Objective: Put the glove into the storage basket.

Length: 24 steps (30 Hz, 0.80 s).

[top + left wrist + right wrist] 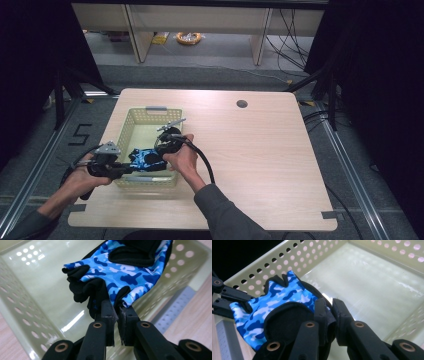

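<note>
A fingerless glove (143, 158) is hanging between the two grippers, lower left of centre in the high view, over the near end of the basket (131, 126). The fabric is looking soft and stretchy, printed in blue, pale blue and white camouflage, with black trim around the short finger openings and a black padded patch on one face. In the left gripper view the glove (120, 272) is filling the upper middle, its finger stubs crumpling and drooping toward the left. The left gripper (117, 312) is pinching a fold of its edge, jaws nearly together on the cloth. In the right gripper view the glove (274, 305) is sitting left of centre, and the right gripper (329, 308) is clamping narrowly on its black cuff edge. The basket is pale yellow-green plastic, rectangular, with smooth glossy floor and walls punched with rows of round holes. It is resting on the light wood-grain table (260, 150), which has rounded corners
</note>
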Each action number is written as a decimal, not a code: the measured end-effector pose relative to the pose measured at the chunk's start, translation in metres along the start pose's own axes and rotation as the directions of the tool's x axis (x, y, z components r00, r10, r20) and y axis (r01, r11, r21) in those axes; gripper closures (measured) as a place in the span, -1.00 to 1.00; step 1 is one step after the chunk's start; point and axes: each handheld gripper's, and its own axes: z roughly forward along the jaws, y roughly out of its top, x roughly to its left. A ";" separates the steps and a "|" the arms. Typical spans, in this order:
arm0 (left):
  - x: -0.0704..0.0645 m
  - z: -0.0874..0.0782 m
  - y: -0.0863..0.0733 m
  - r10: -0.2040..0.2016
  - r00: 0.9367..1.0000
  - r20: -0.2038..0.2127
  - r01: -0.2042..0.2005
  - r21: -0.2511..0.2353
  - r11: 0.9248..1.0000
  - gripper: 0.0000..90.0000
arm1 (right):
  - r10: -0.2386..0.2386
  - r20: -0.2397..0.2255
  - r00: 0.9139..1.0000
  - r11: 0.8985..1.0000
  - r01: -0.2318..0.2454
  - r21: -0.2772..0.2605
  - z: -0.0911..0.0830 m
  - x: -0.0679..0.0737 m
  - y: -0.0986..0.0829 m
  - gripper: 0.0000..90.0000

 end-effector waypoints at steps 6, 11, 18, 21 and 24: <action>0.003 0.002 0.000 0.007 1.000 0.002 -0.007 0.031 1.000 0.83 | -0.017 0.029 0.999 1.000 0.016 0.026 0.008 0.004 -0.002 0.83; 0.005 0.005 -0.002 -0.010 1.000 0.000 0.010 0.053 0.999 0.81 | -0.024 0.045 0.999 0.999 0.022 0.044 0.011 0.007 -0.002 0.83; 0.006 0.008 -0.001 -0.013 1.000 0.000 0.013 0.087 0.996 0.74 | -0.070 0.072 0.995 0.995 0.064 0.081 0.015 0.012 0.000 0.82; 0.006 0.008 0.000 -0.025 1.000 -0.009 0.026 0.064 0.998 0.66 | -0.076 0.091 0.993 0.993 0.067 0.100 0.016 0.014 0.001 0.81; 0.007 0.007 0.001 -0.013 1.000 -0.011 0.014 0.085 0.996 0.43 | -0.097 0.104 0.990 0.990 0.085 0.108 0.018 0.015 0.002 0.81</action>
